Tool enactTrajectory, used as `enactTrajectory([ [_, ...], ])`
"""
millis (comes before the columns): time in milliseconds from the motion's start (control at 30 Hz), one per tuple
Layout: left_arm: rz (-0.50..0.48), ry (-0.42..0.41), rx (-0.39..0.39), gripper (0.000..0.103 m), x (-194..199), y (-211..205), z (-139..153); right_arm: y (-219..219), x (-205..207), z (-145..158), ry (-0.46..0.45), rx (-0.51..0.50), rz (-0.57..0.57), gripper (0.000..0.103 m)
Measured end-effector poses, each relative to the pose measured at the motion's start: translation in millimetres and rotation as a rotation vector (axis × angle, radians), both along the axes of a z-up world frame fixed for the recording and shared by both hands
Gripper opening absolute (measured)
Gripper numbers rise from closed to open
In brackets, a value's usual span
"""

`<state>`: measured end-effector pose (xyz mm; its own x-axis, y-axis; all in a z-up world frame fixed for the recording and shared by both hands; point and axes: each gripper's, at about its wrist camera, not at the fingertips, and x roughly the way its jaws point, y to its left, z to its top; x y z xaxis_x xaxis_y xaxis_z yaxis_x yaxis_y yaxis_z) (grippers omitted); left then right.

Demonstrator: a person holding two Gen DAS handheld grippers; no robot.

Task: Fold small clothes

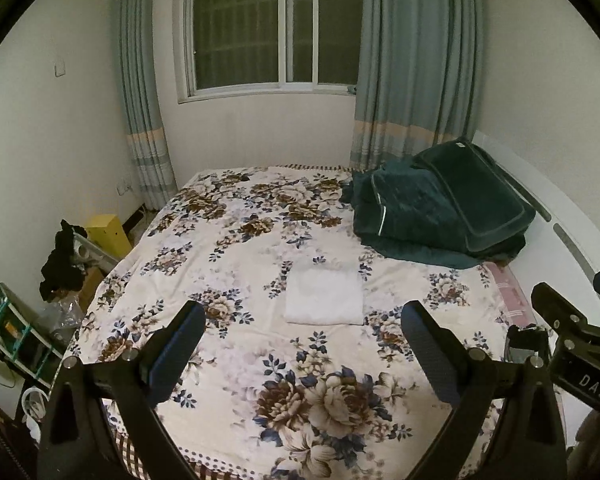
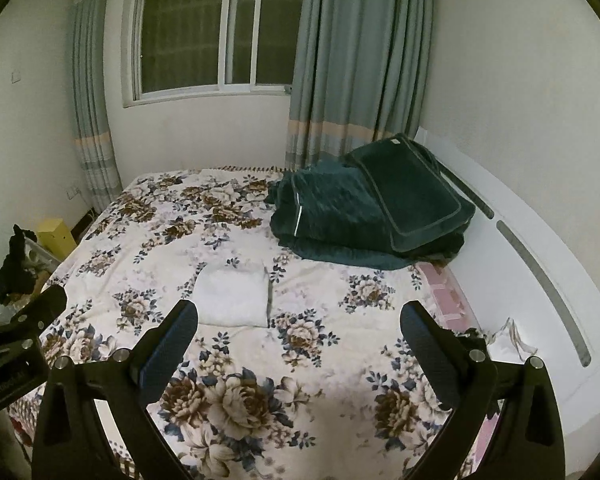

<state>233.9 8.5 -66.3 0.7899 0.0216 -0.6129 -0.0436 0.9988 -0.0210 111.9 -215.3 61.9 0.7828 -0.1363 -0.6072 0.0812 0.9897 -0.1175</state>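
Left gripper (image 1: 302,330): nearest, held above the near part of the bed, fingers spread wide, nothing between them.
Right gripper (image 2: 298,330): alongside on the right, likewise released and empty.
Bedspread (image 1: 236,264): floral, a little rumpled, covers the bed.
White garment (image 1: 324,296): mid-bed, just beyond both grippers' fingertips, lying flat as a neat rectangle; it looks already folded.
Step in hand: likely checking or finishing the fold. If another fold is wanted, pinch the two near corners, lift low, lay them evenly onto the far edge, and avoid catching the bedspread.
Green quilt (image 1: 440,212): far right, bundled against the headboard (image 2: 540,264), well apart from the garment.
Window (image 1: 276,28): far wall, dark, between curtains (image 1: 416,64).
Writing: "DAS" on the right gripper's body at the left view's right edge; the rest cut off.
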Motion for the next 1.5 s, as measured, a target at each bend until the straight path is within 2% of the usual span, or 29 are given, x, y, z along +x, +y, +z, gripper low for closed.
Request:
enactTrajectory([
  [300, 0.007, -0.031, 0.011, 0.100, -8, -2, 9, -2, 0, 6, -0.003, -0.004, 0.022, 0.103],
  [867, 0.013, -0.030, 0.018, 0.100, -13, -2, 8, 2, 15, 8, -0.005, 0.008, 0.048, 0.103],
  [1500, 0.025, -0.029, 0.006, 0.100, -20, 4, 12, 7, 7, 4, -0.004, 0.012, 0.043, 0.103],
])
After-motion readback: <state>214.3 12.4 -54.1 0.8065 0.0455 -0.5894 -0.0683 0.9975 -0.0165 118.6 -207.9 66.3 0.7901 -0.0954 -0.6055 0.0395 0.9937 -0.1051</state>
